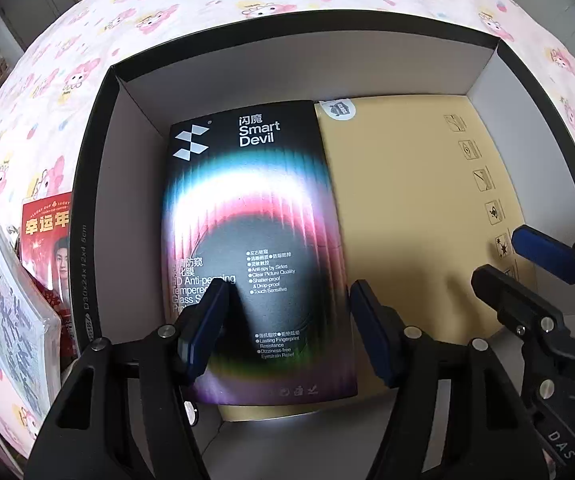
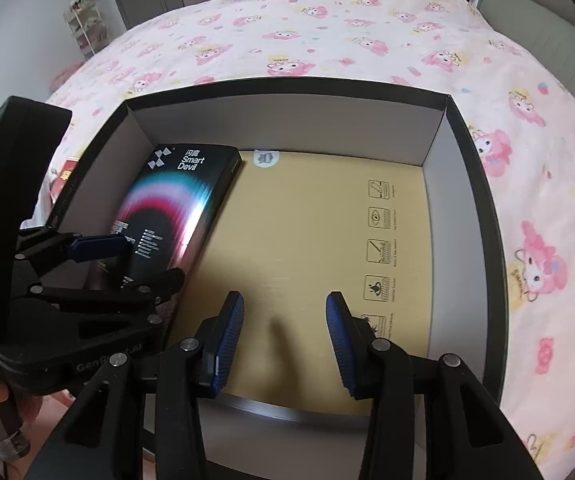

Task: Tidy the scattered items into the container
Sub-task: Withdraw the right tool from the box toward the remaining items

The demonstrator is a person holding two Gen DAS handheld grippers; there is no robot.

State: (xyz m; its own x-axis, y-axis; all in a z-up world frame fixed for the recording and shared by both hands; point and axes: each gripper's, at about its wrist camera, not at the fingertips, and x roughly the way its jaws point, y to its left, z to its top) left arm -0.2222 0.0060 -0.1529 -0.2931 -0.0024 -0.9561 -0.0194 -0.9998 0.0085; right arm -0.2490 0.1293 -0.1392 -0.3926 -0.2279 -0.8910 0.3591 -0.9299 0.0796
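A black-rimmed open box (image 1: 99,168) (image 2: 471,184) sits on the bed. Inside lie a tan flat box (image 1: 407,208) (image 2: 303,232) and, on its left side, a black Smart Devil screen-protector pack (image 1: 255,208) (image 2: 175,200). My left gripper (image 1: 287,320) is open just above the pack's near end, touching nothing. My right gripper (image 2: 283,332) is open and empty above the tan box; it also shows in the left wrist view (image 1: 523,256). The left gripper shows at the left of the right wrist view (image 2: 127,260).
Outside the box's left wall lie a red printed card (image 1: 47,248) and a clear-wrapped packet (image 1: 19,320). The pink cartoon-print bedspread (image 2: 367,40) surrounds the box. A sofa (image 2: 547,4) and cabinets stand beyond the bed.
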